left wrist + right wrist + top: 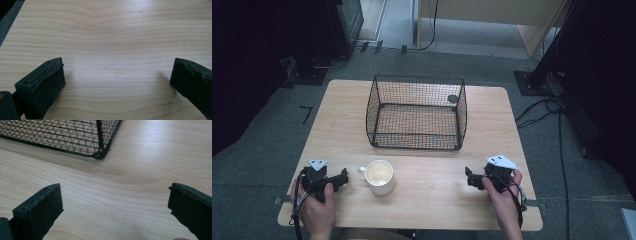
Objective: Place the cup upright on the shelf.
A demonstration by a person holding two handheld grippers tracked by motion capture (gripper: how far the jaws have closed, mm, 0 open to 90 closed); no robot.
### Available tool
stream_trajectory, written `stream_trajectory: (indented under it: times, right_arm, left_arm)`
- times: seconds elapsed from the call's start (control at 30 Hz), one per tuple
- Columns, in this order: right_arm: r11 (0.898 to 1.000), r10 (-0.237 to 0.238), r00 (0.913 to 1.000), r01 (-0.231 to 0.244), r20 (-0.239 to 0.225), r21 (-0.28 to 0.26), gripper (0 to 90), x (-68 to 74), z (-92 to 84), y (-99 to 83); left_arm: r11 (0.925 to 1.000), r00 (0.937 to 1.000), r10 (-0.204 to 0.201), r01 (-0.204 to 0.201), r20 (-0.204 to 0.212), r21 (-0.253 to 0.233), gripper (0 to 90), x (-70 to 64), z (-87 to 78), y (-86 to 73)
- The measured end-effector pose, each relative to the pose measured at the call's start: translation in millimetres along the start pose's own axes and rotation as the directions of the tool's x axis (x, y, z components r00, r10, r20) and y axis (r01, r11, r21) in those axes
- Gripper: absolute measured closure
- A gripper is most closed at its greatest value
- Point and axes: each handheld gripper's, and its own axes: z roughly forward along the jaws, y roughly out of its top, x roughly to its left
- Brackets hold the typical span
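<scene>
— Tools first: left tool [343, 178] low at the bench's near left, jaws spread wide, nothing between them; right tool [469, 177] at the near right, jaws equally wide, likewise gripping nothing.

— Largest to smallest, then?

— Wooden bench [432, 200] under everything. Black wire basket [416, 112] standing at its middle, toward the far side, nothing inside. White cup [379, 176] on the near part, just right of the left tool, well apart from the right tool, handle pointing left.
</scene>
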Motion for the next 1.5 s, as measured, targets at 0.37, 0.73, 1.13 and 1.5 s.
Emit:
stream_trajectory:
  times: [0.37, 0.73, 1.13, 1.5]
  right_arm:
    - [1.0, -0.029, 0.998, 0.029, -0.057, -0.004, 0.0, 24.0, 5.3, 9.6]
    - [0.998, -0.063, 0.9929, 0.062, -0.101, -0.006, 0.0, 46.1, 9.9, 16.8]
    - [0.996, -0.093, 0.9785, 0.091, -0.184, -0.015, 0.0, 81.4, 16.5, 21.8]
    - [0.992, -0.123, 0.9671, 0.121, -0.223, -0.019, 0.0, 106.5, 20.4, 32.2]
  left_arm:
    - [1.0, 1.0, 0.0, 0.0, 0.0, 0.0, 0.0, 0.0, 0.0, 0.0]
    - [1.0, 1.0, 0.0, 0.0, 0.0, 0.0, 0.0, 0.0, 0.0, 0.0]
    - [1.0, 1.0, 0.0, 0.0, 0.0, 0.0, 0.0, 0.0, 0.0, 0.0]
    - [1.0, 1.0, 0.0, 0.0, 0.0, 0.0, 0.0, 0.0, 0.0, 0.0]
